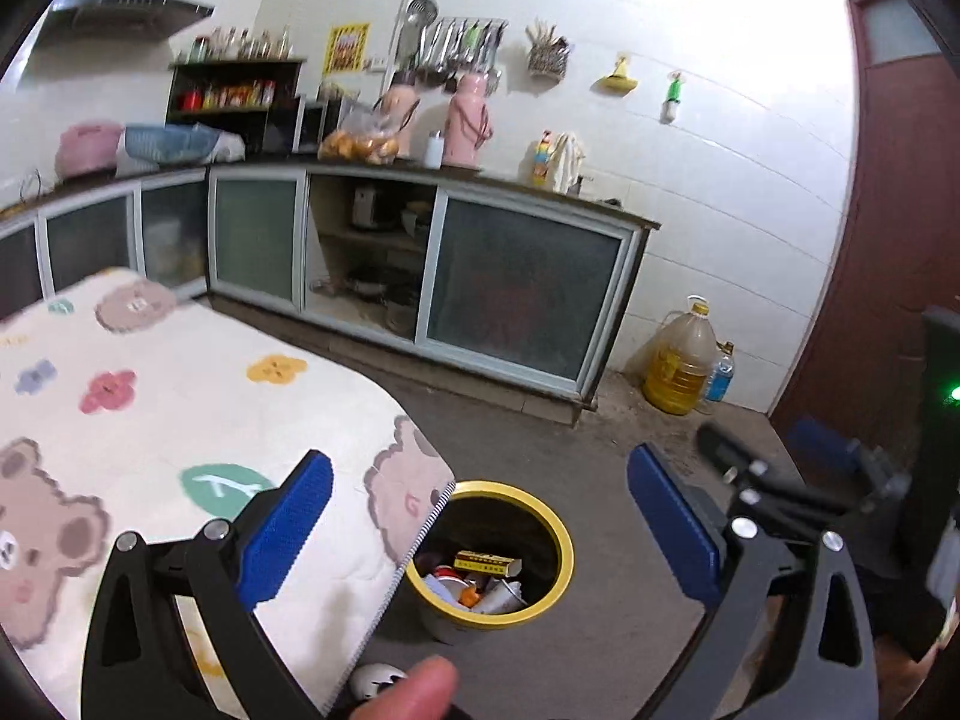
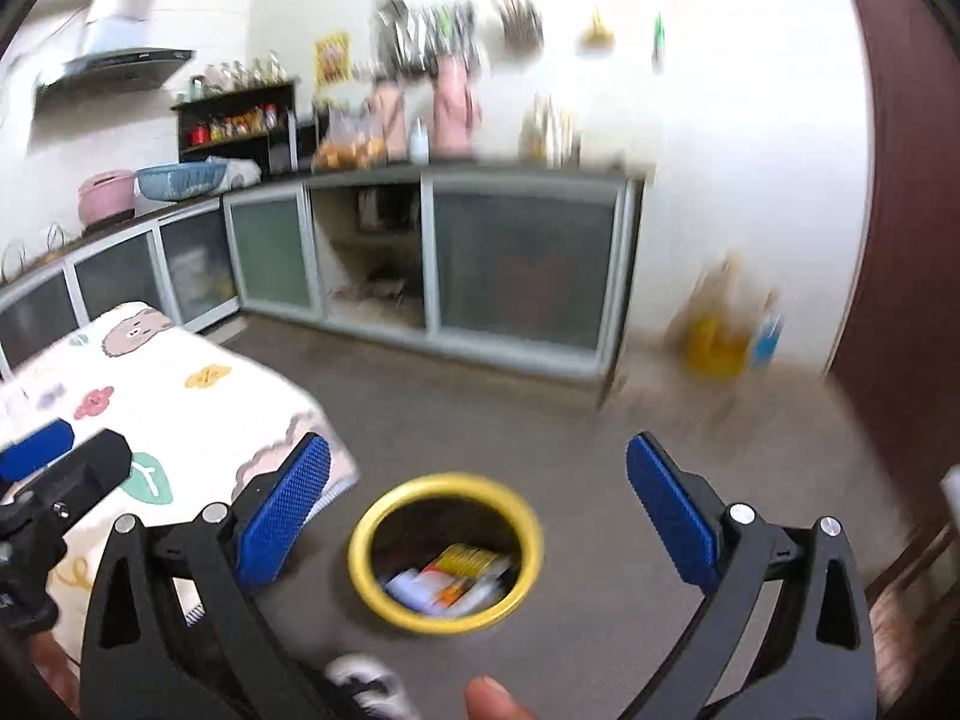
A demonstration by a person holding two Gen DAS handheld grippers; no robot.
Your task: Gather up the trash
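On the floor, near the bench corner: bin, holding trash. Bench shows no loose trash. Left gripper and right gripper: fingers released, empty. Collection apparently finished.

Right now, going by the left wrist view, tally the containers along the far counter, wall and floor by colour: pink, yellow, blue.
Pink: 3 (two flasks, cooker)
Yellow: 2 (oil jug, bin)
Blue: 2 (basket, small bottle)
Total: 7
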